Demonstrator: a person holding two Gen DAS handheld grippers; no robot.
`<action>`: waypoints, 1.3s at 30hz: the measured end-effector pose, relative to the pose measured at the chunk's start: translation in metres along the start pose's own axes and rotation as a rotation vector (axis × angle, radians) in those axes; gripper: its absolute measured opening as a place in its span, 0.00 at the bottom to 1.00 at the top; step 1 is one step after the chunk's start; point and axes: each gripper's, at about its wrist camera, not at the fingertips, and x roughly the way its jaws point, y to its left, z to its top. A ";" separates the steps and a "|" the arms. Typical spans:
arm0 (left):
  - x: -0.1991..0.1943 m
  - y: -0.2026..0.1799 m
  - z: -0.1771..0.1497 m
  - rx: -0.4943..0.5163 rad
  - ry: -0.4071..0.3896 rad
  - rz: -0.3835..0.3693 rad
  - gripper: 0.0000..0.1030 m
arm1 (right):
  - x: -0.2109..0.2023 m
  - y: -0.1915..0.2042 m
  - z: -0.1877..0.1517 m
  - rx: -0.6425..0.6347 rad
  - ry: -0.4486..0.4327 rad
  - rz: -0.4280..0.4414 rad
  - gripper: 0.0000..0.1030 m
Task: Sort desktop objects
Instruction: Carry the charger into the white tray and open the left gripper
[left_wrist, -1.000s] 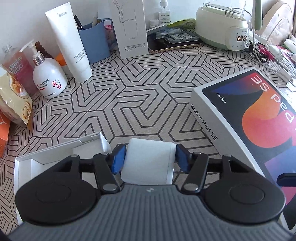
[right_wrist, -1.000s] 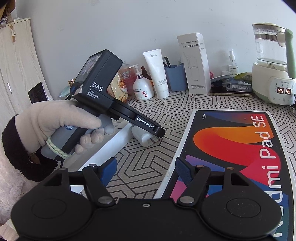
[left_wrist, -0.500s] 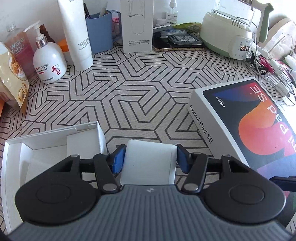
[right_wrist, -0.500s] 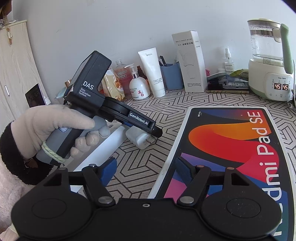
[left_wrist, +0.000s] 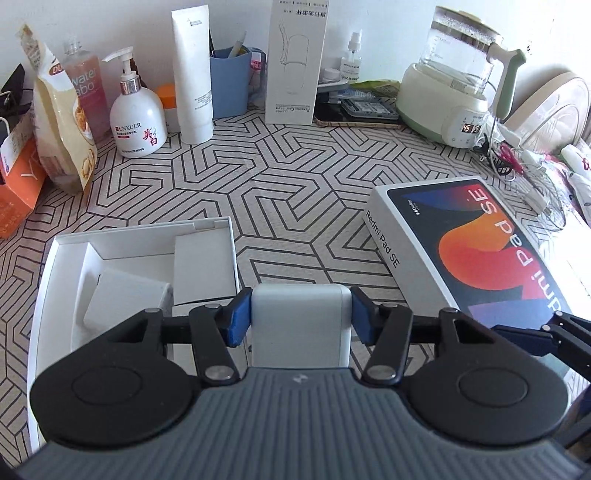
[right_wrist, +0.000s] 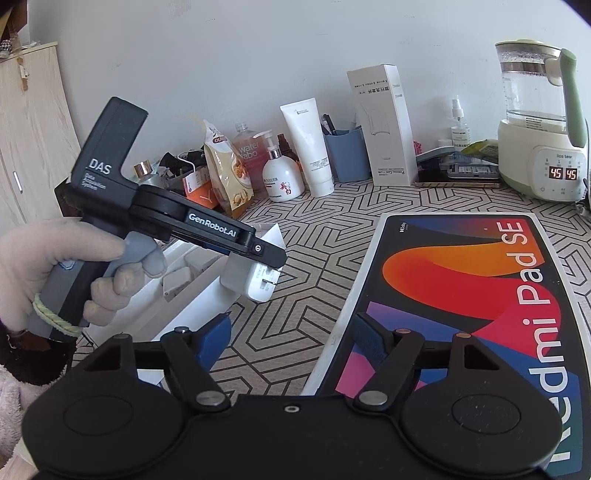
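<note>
My left gripper (left_wrist: 301, 317) is shut on a white charger block (left_wrist: 301, 325) and holds it in the air, just right of the open white box (left_wrist: 140, 251). In the right wrist view the charger (right_wrist: 251, 280) hangs under the left gripper (right_wrist: 258, 254), prongs pointing right, above the box's edge (right_wrist: 207, 288). My right gripper (right_wrist: 291, 339) is open and empty, low over the left edge of the Redmi Pad SE box lid (right_wrist: 469, 288). That lid also shows in the left wrist view (left_wrist: 469, 254).
Along the back wall stand a snack bag (left_wrist: 62, 122), pump bottle (left_wrist: 136, 122), white tube (left_wrist: 192, 74), blue pen cup (left_wrist: 231, 85), tall white carton (left_wrist: 295, 62) and kettle (left_wrist: 454, 85). Cables and scissors (left_wrist: 517, 166) lie at the far right.
My left gripper has lifted and drawn back with the charger, bringing more of the open white box into view. The right gripper has barely moved.
</note>
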 end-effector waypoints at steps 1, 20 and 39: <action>-0.007 0.002 -0.002 -0.010 -0.014 -0.011 0.52 | 0.000 0.002 0.000 -0.004 0.002 0.002 0.76; -0.080 0.084 -0.065 -0.220 -0.043 0.063 0.52 | 0.003 0.031 -0.008 -0.056 0.022 0.104 0.76; -0.062 0.093 -0.079 -0.197 0.007 0.156 0.54 | 0.003 0.045 -0.012 -0.090 0.059 0.118 0.76</action>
